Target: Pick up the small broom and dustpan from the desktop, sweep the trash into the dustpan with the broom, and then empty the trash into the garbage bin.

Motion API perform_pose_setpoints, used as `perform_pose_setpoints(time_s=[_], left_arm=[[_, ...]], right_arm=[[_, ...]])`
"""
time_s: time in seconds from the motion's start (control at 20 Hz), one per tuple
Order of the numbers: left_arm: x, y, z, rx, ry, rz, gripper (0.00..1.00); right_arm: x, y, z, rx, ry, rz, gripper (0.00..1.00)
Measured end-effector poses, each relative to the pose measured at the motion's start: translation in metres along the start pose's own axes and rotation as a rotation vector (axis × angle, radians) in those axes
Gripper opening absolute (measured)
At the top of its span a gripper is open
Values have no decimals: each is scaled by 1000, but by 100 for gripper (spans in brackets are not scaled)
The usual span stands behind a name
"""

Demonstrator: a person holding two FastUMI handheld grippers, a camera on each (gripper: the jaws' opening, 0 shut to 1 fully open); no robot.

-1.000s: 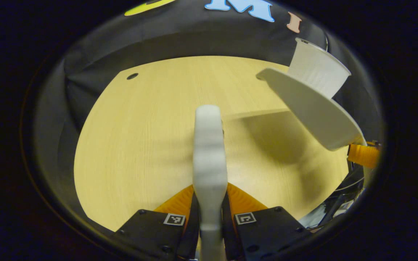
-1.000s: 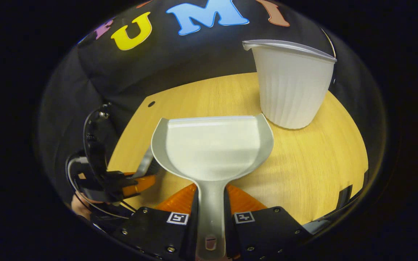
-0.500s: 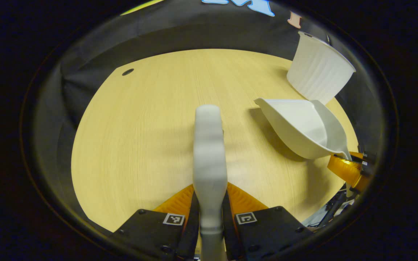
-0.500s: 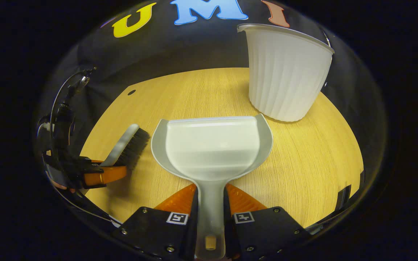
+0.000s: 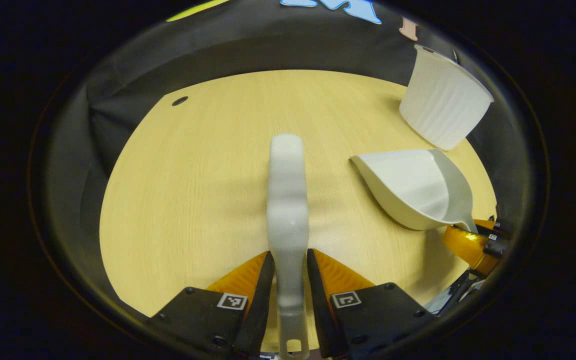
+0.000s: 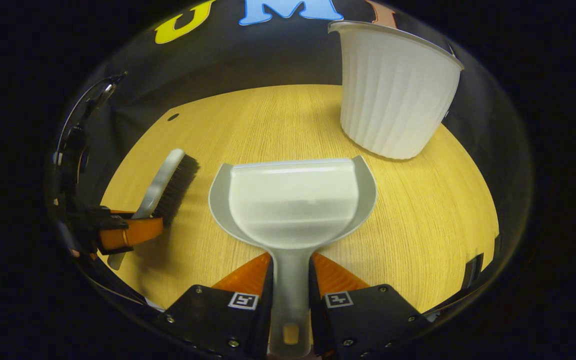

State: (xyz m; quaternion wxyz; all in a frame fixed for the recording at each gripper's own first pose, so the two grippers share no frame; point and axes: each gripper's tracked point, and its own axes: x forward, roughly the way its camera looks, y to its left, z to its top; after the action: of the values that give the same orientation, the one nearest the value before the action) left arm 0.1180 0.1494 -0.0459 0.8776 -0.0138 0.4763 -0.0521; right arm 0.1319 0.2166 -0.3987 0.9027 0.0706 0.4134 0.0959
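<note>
In the left gripper view, the left gripper [image 5: 288, 260] has its fingers standing slightly off the broom [image 5: 288, 200] handle, a thin gap showing on each side — it is released around the handle, not clamped. The broom's back runs from 6 o'clock toward the centre of the wooden desktop [image 5: 193, 190]. At 3 o'clock the dustpan [image 5: 413, 187] appears tilted, its handle end at the other gripper near 4 o'clock. The white ribbed garbage bin [image 5: 443, 112] stands at 2 o'clock, beyond the dustpan.

In the right gripper view, the right gripper [image 6: 290, 280] is clenched on the dustpan [image 6: 293, 202] handle, both fingers pressing its sides. The pan spreads over the centre, open edge toward 12 o'clock; whether it touches the desktop [image 6: 418, 220] cannot be told. The garbage bin [image 6: 393, 92] stands at 1 o'clock, just beyond the pan's far corner. The broom [image 6: 168, 185] lies at 9 o'clock — dark bristles facing the dustpan, handle between the left gripper [image 6: 133, 232] fingers.
</note>
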Motion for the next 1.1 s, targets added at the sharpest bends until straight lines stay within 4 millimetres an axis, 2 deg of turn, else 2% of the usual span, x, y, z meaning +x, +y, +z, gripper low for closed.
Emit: perform_pose_setpoints(time_s=[0.1,0.15,0.2,0.25,0.35,0.4,0.45,0.55,0.6,0.65,0.7,0.85,1.1], left_arm=[[-12,0,9,-13,-2,-3,68],[-19,1,15,-19,-8,-2,78],[-27,4,23,-21,-18,10,87],[-35,5,31,-23,-30,16,96],[-53,6,52,-35,-68,17,97],[-63,7,62,-43,-85,17,96],[-72,7,74,-50,-103,18,94],[-93,8,99,-56,-144,24,94],[-89,-11,18,-57,-170,31,96],[-89,4,76,-59,-208,32,96],[-108,-3,102,-63,-243,35,97],[-139,-7,121,-91,-354,33,96],[-193,-24,158,-102,-587,47,96]], right_arm=[[-1,1,-1,-2,11,9,34],[-3,1,-3,-5,10,17,29],[-5,1,-1,-13,8,18,38],[-7,1,-2,-18,2,20,40],[-13,1,0,-29,-16,28,37],[-15,2,-1,-38,-19,36,47],[-18,2,-1,-46,-29,43,71],[-27,1,1,-65,-52,50,75],[-35,0,3,-75,-67,53,79],[-43,-3,9,-86,-93,54,96],[-49,-7,16,-97,-122,46,97],[-67,-13,38,-125,-223,29,97],[-119,-33,84,-177,-455,14,97]])
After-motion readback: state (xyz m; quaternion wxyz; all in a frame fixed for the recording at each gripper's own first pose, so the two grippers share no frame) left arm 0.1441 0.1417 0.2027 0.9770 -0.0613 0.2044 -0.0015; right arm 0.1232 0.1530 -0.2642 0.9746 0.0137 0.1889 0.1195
